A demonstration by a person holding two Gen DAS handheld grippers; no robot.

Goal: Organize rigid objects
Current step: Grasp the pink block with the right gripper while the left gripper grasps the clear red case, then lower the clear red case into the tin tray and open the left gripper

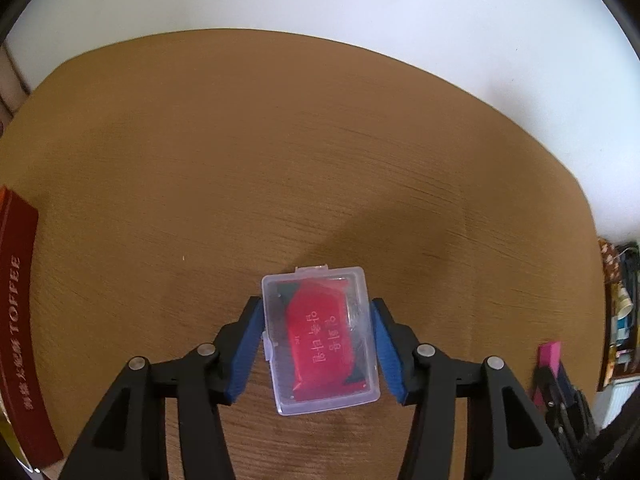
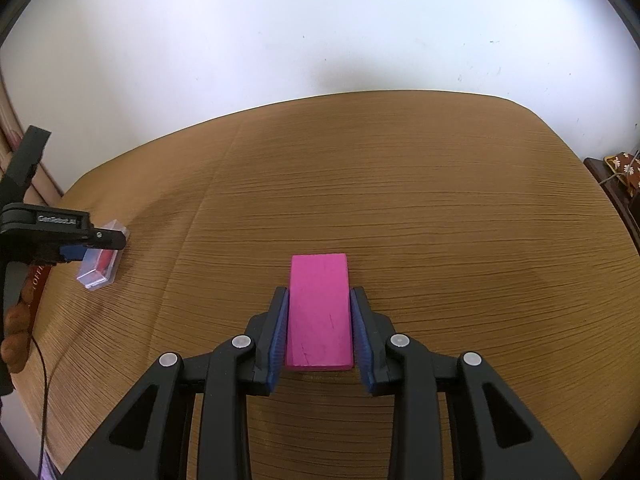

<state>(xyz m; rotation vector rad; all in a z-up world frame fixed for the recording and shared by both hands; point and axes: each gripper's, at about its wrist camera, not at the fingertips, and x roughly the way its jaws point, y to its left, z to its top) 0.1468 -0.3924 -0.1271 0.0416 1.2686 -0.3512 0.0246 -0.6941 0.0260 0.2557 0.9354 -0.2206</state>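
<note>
My left claw (image 1: 318,344) pinches one clear plastic case (image 1: 320,340), its two blue pads (image 1: 248,348) against the long sides. The case is a flat rounded rectangle with a small latch tab at its far end, and one red packet (image 1: 322,350) printed with pale lettering lies inside. From the right wrist view, the case (image 2: 102,258) is tilted, with one end low near the table (image 2: 400,200); whether it touches I cannot tell.

My right claw (image 2: 320,330) pinches one pink block (image 2: 320,312), a flat, matte rectangular slab with faint scratches on its top face. Its ribbed blue pads (image 2: 280,332) press the two long edges, and the block's far end sticks out past the fingertips. Whether it rests on the table or is held just above it I cannot tell.

Taking the clear case as my landmark: the pink block lies well to its right. To the left of the case sits one dark red box (image 1: 20,320) with "TOFFEE" in gold letters along its side.

The table is brown wood-grain laminate with fine lines across it and rounded corners. Beyond its far edge is a plain white wall (image 2: 320,32). Far right of the case, past the table edge, stands a cluttered shelf (image 1: 620,320), too blurred to count.
</note>
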